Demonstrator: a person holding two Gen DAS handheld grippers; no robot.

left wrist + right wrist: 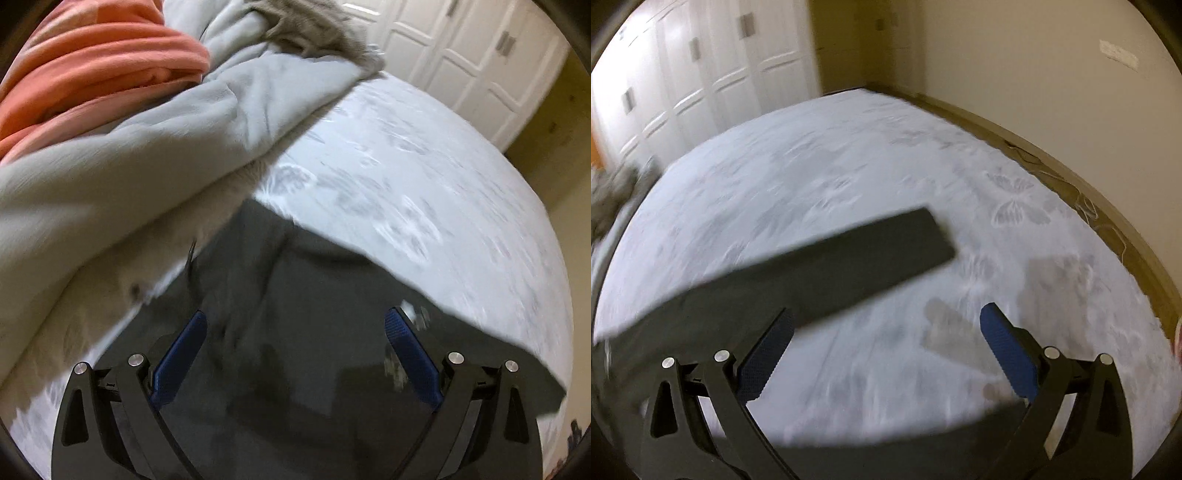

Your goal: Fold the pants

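Observation:
Dark grey pants (pixel 295 314) lie spread flat on a pale patterned bed sheet (pixel 406 177). My left gripper (pixel 295 325) is open, its blue pads (pixel 181 358) wide apart just above the pants' upper part, holding nothing. In the right wrist view one pant leg (pixel 820 258) stretches from the left edge toward the middle of the sheet (pixel 886 155). My right gripper (pixel 886 325) is open and empty, above the sheet just below that leg. More dark fabric (pixel 886 458) shows along the bottom edge.
A grey blanket (pixel 129 155) and an orange blanket (pixel 92 62) are heaped at the left, touching the pants' far corner. White wardrobe doors (pixel 683 81) stand behind the bed. A wall (pixel 1052 74) and a wooden bed edge (pixel 1108 206) with a cable run along the right.

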